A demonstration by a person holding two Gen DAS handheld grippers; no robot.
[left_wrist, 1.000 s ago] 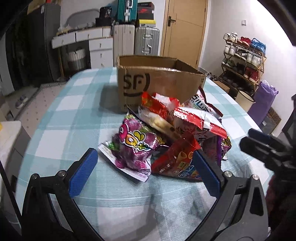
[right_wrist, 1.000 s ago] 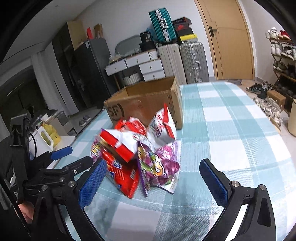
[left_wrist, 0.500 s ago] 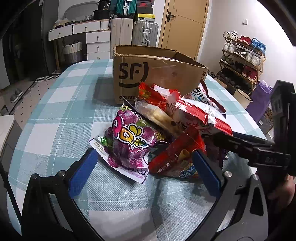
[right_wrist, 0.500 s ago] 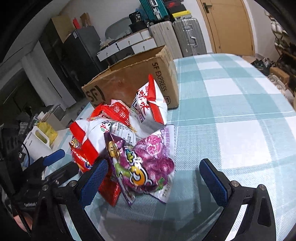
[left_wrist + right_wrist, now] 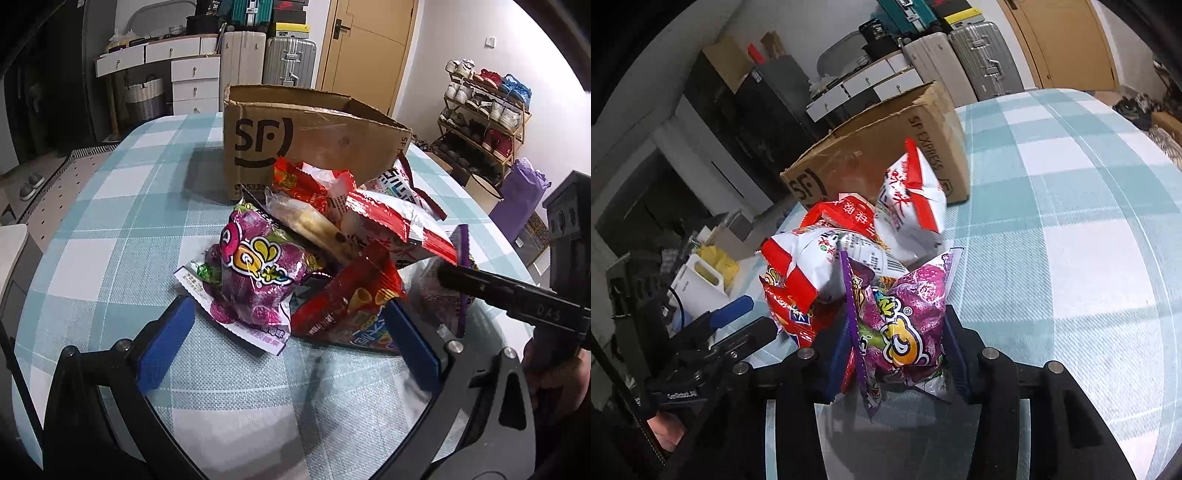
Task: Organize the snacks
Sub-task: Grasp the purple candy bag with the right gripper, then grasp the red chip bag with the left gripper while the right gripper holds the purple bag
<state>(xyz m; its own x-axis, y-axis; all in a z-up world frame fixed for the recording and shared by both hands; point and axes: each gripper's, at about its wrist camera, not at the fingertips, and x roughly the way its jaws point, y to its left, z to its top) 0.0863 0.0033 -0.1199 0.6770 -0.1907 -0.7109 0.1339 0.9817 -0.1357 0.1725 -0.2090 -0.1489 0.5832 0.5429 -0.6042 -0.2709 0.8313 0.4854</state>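
A heap of snack bags lies on the checked tablecloth (image 5: 122, 229) in front of an open cardboard box (image 5: 314, 147) (image 5: 871, 162). My right gripper (image 5: 897, 354) has a purple snack bag (image 5: 905, 325) between its jaws, which are closing, and both blue pads press on the bag's sides. In the left wrist view one black finger (image 5: 480, 286) of it reaches into the heap from the right. My left gripper (image 5: 290, 347) stands open just short of the heap, with another purple bag (image 5: 258, 273) and a red bag (image 5: 351, 299) in front of it.
Red-and-white bags (image 5: 908, 199) lean against the box. Beyond the table stand suitcases (image 5: 266, 55), white drawers (image 5: 192, 81) and a shoe rack (image 5: 484, 110). A white holder with yellow contents (image 5: 705, 273) sits off the table's left side. Bare cloth (image 5: 1071, 221) stretches to the right.
My right gripper came down and in on the heap, and its jaws went from wide open to closed around the purple bag. The left gripper stayed put and open.
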